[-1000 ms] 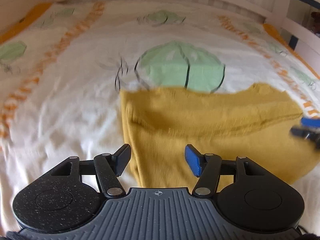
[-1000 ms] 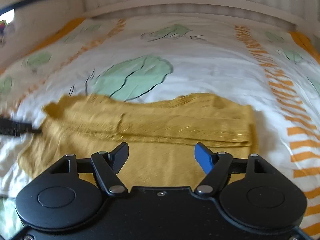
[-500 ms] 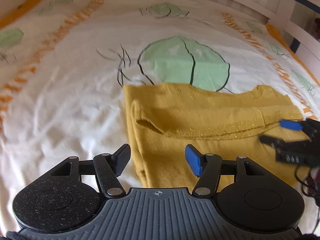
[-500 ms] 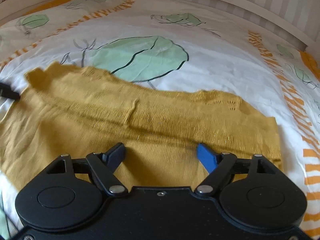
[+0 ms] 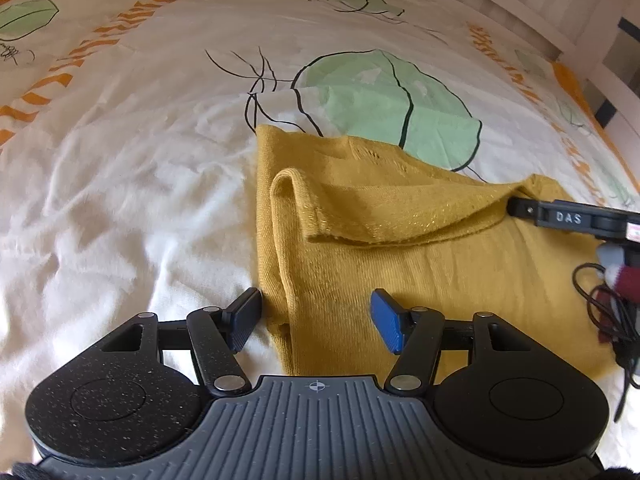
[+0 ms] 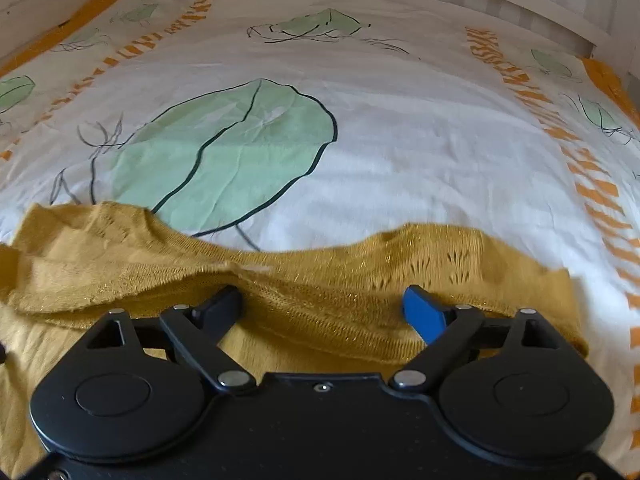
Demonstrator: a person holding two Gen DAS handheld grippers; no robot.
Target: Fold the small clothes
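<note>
Here the yellow garment point(image 5: 420, 264) lies on the bedsheet point(image 5: 120, 208), in the lower right half of the left wrist view, with its long axis running from left to right across the frame. A band of it is already folded over along the far side, and a rolled edge runs down its left border.

The left gripper point(image 5: 316, 316) is released, with nothing between the pads. Its dark finger sits at the left border of the garment, on the white sheet, and its blue finger is above the knit, so the left edge lies just between the jaws. For a grasp of this edge the left hand is clearly the nearer one.

The right gripper point(image 6: 324, 304) is also released and holds nothing. In its own view it hangs low over the folded band point(image 6: 320, 312), in the lower middle of the frame, and the right end of the garment is at the lower right. In the left wrist view one of its fingers point(image 5: 560, 216) touches or nearly touches the band at the right edge of the frame.

Compared with a second ago, the right jaws have just been opening wider, with only cloth beneath them. The right gripper has come closer to the garment, which now fills less of its view. The left gripper is lower and nearer to the left edge.
</note>
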